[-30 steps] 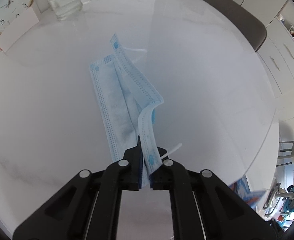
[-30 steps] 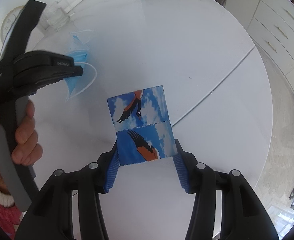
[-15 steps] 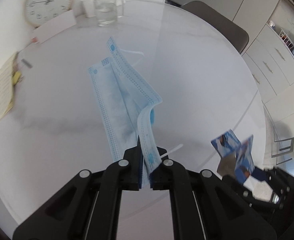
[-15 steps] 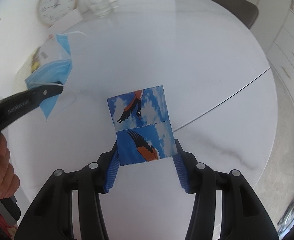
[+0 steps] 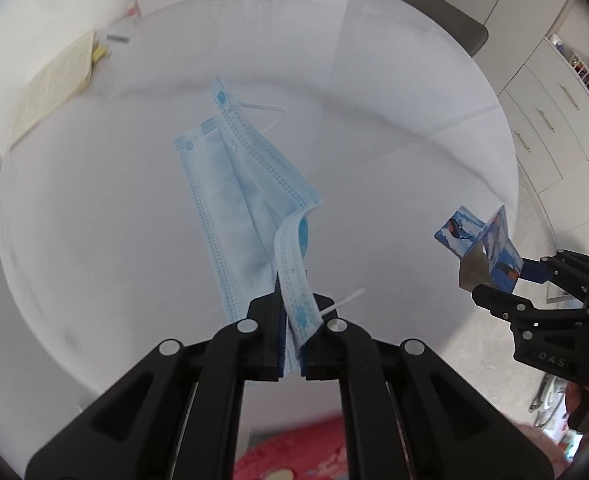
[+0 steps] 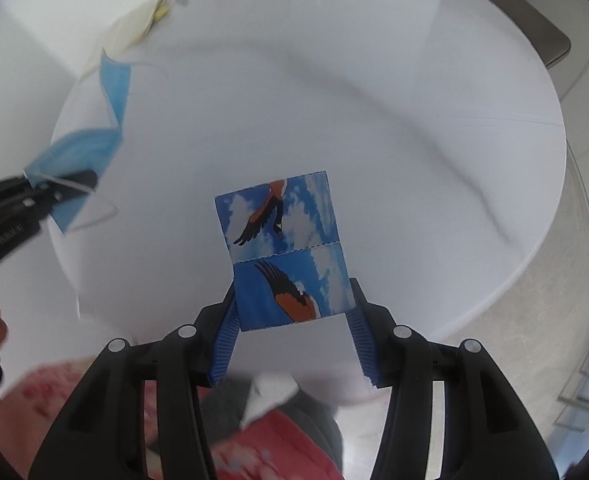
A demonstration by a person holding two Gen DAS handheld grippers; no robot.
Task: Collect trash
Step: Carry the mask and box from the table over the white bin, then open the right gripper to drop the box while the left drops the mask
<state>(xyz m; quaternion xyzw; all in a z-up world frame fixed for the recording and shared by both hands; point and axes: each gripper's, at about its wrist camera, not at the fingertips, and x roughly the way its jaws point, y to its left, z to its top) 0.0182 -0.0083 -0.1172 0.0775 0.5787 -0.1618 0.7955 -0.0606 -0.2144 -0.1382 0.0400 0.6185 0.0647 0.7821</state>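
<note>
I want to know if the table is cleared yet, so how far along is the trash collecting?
Both pieces look picked up: the left gripper is shut on the blue face mask, and the right gripper is clamping the bird-print box, both above the white table. Dropping them in a bin remains; no bin shows.

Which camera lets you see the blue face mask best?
The left wrist view. There the blue face mask hangs unfolded in the middle of the picture, pinched by the left hand-held gripper, with its pleats and ear loop clear. The right wrist view shows it only small and blurred at the left edge.
</note>
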